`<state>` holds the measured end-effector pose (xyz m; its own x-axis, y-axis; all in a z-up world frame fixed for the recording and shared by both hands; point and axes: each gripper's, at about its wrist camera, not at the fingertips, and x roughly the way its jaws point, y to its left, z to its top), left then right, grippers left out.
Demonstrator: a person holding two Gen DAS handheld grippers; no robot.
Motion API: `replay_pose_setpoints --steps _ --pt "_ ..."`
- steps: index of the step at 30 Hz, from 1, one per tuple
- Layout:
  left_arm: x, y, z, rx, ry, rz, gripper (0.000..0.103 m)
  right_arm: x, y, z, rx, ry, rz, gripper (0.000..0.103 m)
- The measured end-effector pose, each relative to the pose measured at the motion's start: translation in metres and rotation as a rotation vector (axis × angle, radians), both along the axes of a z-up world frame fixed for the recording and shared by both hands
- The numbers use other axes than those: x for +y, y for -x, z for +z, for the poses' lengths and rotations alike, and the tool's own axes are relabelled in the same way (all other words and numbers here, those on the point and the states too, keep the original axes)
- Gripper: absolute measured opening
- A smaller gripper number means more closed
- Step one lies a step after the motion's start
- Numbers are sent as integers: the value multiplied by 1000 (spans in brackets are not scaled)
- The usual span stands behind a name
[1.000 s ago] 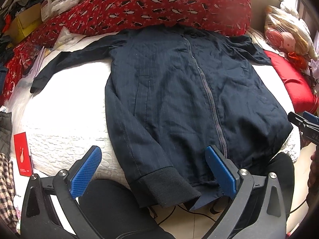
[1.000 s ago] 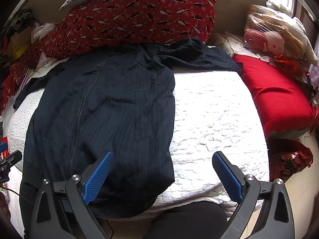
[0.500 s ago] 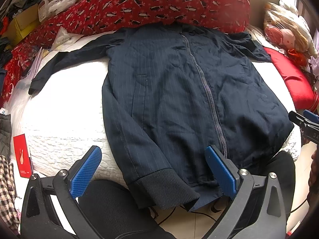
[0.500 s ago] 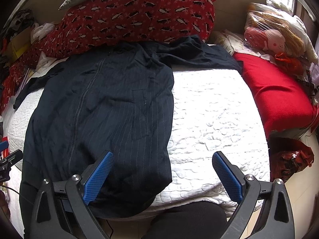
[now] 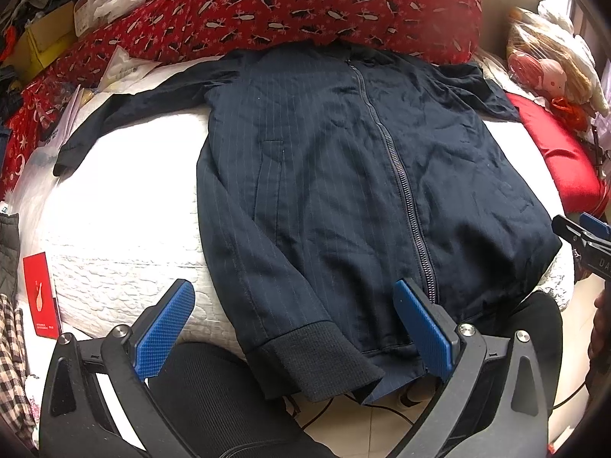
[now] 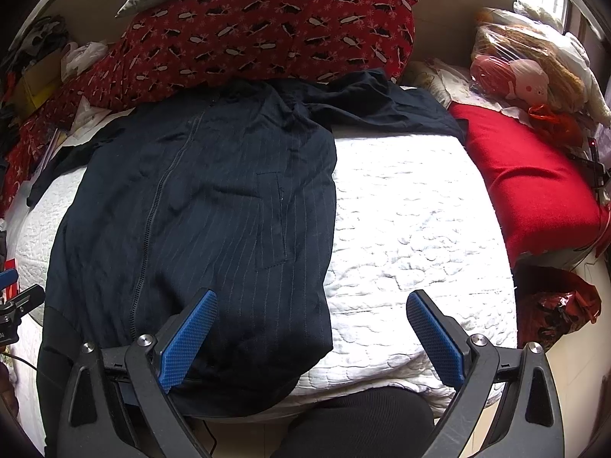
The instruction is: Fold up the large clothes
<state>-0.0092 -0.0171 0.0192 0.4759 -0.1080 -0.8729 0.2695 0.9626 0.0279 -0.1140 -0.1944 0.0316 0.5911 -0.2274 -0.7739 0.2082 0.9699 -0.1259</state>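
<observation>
A dark navy pinstriped zip jacket [image 5: 343,175] lies front up on a white quilted bed [image 5: 114,206], its hem hanging over the near edge. One sleeve stretches out to the far left [image 5: 126,114]; the ribbed hem band [image 5: 317,355] droops off the edge. The other sleeve lies bunched at the far side in the right wrist view [image 6: 385,103]. My left gripper [image 5: 294,328] is open and empty above the hem. My right gripper [image 6: 313,336] is open and empty over the jacket's right edge [image 6: 229,210]. Each gripper shows at the other view's edge.
A red patterned pillow [image 5: 305,4] lies across the far side. A red cushion [image 6: 534,191] and a bagged plush toy [image 6: 511,76] sit at the right. Papers and a red booklet [image 5: 40,294] lie at the left. The person's black-clad legs [image 6: 362,420] are at the near edge.
The jacket shifted slightly lower and left in both views as the grippers moved a little. Both grippers stayed open and empty.
</observation>
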Motion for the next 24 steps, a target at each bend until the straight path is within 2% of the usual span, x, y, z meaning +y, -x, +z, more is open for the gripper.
replay_pose_setpoints --steps 24 --pt "-3 -6 -9 25 -14 0 103 0 -7 -7 16 -15 1 100"
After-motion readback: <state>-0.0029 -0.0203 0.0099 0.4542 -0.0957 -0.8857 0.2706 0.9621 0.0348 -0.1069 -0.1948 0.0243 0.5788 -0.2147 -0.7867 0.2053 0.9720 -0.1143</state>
